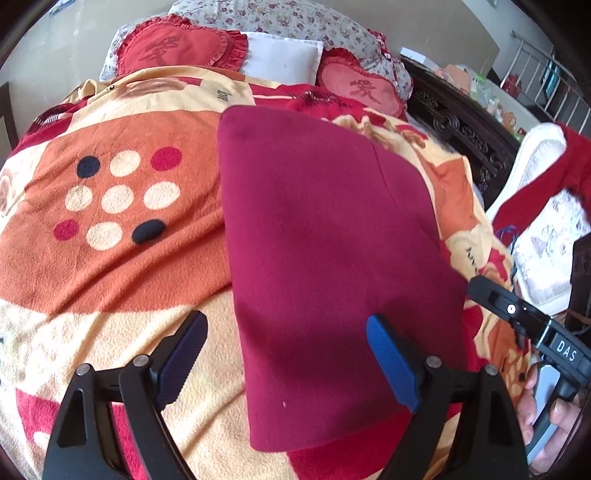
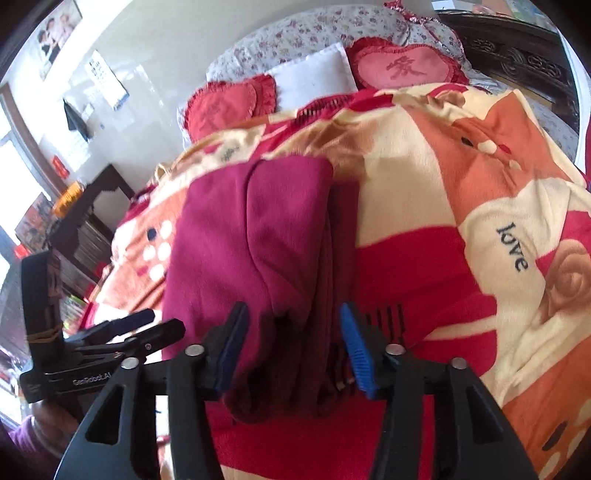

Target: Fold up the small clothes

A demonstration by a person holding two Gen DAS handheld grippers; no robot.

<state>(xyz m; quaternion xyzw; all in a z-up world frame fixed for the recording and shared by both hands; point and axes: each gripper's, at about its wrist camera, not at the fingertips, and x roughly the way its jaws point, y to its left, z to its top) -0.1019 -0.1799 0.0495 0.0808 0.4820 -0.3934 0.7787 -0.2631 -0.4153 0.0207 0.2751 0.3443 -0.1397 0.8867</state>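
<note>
A maroon garment (image 1: pixel 325 240) lies folded into a long panel on the patterned fleece blanket (image 1: pixel 110 258). My left gripper (image 1: pixel 284 325) hovers open and wide over its near end: one finger is above the blanket, the other above the cloth. The right gripper (image 1: pixel 476 286) comes in from the right edge, with a hand on its handle. In the right wrist view the garment (image 2: pixel 258 229) shows stacked folds. My right gripper (image 2: pixel 291 314) stands open around its near folded edge, the pads clear of the cloth. The left gripper (image 2: pixel 166 321) is at the left.
Two red heart cushions (image 1: pixel 177 48) (image 1: pixel 362 88), a white pillow (image 1: pixel 284 55) and a floral pillow (image 1: pixel 295 18) lie at the bed's head. A dark carved wooden frame (image 1: pixel 461 122) runs along the right. A dark cabinet (image 2: pixel 88 229) stands left of the bed.
</note>
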